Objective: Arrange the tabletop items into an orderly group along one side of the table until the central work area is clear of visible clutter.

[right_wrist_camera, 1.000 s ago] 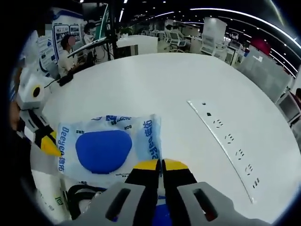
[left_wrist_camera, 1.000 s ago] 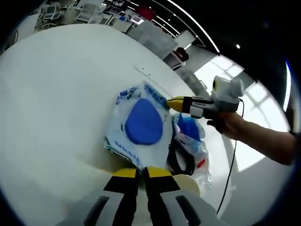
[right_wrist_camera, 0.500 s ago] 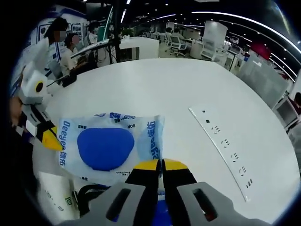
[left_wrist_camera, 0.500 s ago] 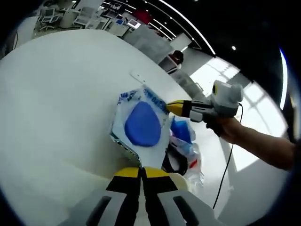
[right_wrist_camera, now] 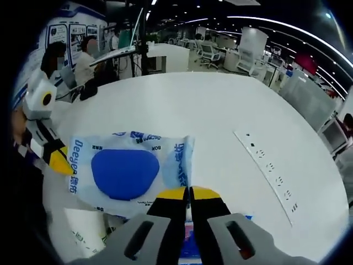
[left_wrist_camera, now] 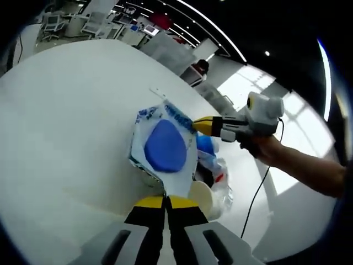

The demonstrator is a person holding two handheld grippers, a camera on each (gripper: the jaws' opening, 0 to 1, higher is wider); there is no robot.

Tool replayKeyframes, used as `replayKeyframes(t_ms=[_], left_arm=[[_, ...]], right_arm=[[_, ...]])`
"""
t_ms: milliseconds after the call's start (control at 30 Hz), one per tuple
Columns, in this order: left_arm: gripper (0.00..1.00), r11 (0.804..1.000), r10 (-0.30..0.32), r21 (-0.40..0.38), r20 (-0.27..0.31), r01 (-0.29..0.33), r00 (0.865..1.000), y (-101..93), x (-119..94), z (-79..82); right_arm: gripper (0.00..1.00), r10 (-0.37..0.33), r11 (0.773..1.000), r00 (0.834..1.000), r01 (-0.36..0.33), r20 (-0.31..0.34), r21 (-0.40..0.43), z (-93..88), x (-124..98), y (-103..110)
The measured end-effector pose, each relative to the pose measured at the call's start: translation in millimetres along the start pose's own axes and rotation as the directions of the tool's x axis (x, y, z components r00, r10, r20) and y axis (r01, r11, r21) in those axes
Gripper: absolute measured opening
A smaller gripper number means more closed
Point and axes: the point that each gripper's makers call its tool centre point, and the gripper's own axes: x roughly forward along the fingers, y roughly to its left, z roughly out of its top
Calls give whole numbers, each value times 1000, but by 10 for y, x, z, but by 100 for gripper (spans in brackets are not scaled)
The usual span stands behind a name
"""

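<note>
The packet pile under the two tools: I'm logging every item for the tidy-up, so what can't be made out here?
- Left gripper view: items beneath the white plastic packet with the blue oval are covered by it, only a blue wrapper and cream disc peeking out.
- Right gripper view: the lower packets are hidden behind the right tool.
- Packet print: too small to read fully.

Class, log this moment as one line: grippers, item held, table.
left gripper: shut on packet | right gripper: shut on packet | packet: white with blue oval, held from both ends | table: white

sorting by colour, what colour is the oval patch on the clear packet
Solid blue oval patch on the clear plastic packet, clearest in the right gripper view.
</note>
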Motion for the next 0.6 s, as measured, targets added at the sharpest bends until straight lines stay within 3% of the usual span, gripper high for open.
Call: replayKeyframes(t_ms=[600], left_arm=[[0, 1000, 25, 0, -12, -25, 1000, 150, -300, -261]], right_arm=[[0, 29, 999, 1000, -29, -4, -21, 8, 57, 391]])
